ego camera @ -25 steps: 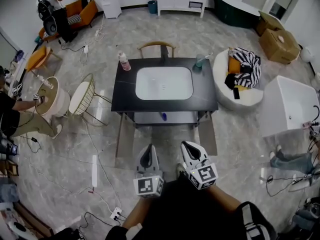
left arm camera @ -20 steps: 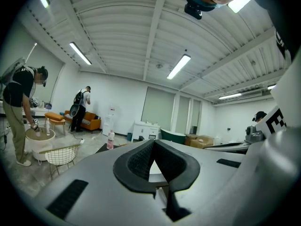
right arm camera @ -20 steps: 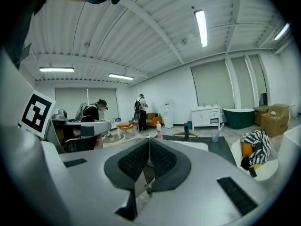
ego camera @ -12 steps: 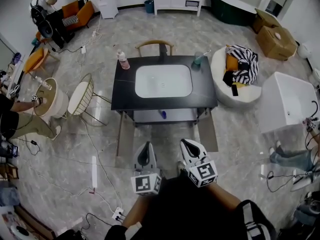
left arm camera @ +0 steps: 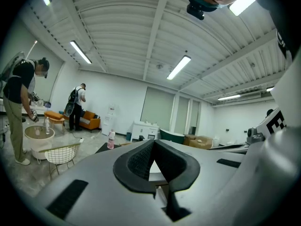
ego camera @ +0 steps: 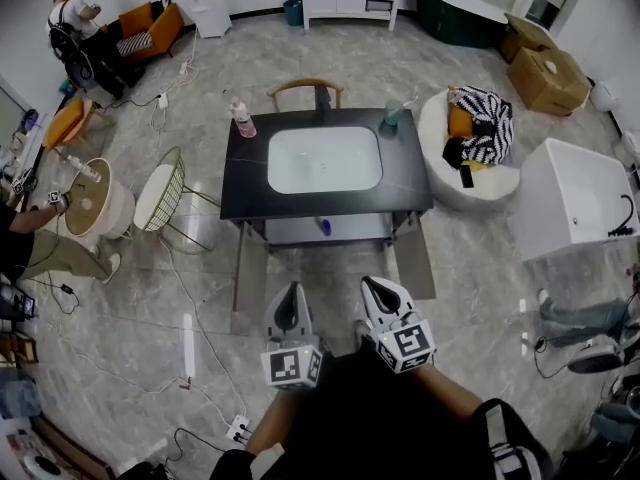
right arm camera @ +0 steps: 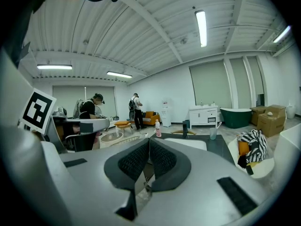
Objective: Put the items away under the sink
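I hold the left gripper (ego camera: 292, 293) and the right gripper (ego camera: 376, 288) side by side, well short of the black counter (ego camera: 405, 183). Both jaws are clenched tip to tip, grasping nothing. On the counter: pink bottle (ego camera: 241, 120), back left corner; cup (ego camera: 390, 116), back right; white sink (ego camera: 324, 160) between. On the shelf (ego camera: 290, 231) under the sink: one small blue item (ego camera: 325, 227).

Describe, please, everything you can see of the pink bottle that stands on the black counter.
The pink bottle is small, with a pale pink body and a white top that looks like a pump; the material looks like plastic. It stands upright on the far left corner of the black counter, to the left of the white basin. Only the counter touches it, and nothing stands close beside it. Any label is too small to read.
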Demonstrator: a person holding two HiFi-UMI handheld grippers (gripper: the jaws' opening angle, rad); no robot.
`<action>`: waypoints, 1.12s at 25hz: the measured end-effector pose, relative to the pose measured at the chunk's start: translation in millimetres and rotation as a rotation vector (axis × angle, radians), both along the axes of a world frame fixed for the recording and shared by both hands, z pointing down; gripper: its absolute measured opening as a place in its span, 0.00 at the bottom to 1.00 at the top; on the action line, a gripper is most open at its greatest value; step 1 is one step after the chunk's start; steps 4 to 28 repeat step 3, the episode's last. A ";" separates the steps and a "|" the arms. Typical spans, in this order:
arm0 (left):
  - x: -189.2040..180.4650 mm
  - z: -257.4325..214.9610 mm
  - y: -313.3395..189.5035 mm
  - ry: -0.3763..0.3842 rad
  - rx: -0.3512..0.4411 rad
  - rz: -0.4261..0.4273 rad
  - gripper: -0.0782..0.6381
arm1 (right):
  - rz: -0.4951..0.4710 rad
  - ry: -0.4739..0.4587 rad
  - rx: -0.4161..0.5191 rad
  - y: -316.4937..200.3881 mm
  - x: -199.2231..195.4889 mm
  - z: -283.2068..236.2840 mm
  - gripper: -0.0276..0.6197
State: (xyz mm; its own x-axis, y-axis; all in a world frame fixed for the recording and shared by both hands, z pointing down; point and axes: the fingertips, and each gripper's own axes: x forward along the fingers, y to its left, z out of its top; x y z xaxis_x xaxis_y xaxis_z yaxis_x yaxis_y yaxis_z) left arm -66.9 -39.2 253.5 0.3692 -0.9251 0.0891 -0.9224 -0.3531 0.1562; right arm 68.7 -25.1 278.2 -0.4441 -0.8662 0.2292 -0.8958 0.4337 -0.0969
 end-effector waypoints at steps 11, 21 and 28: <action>-1.1 0.8 0.8 0.006 0.001 0.000 0.13 | 0.007 0.002 0.003 1.4 -0.3 0.8 0.06; -1.1 0.8 0.8 0.006 0.001 0.000 0.13 | 0.007 0.002 0.003 1.4 -0.3 0.8 0.06; -1.1 0.8 0.8 0.006 0.001 0.000 0.13 | 0.007 0.002 0.003 1.4 -0.3 0.8 0.06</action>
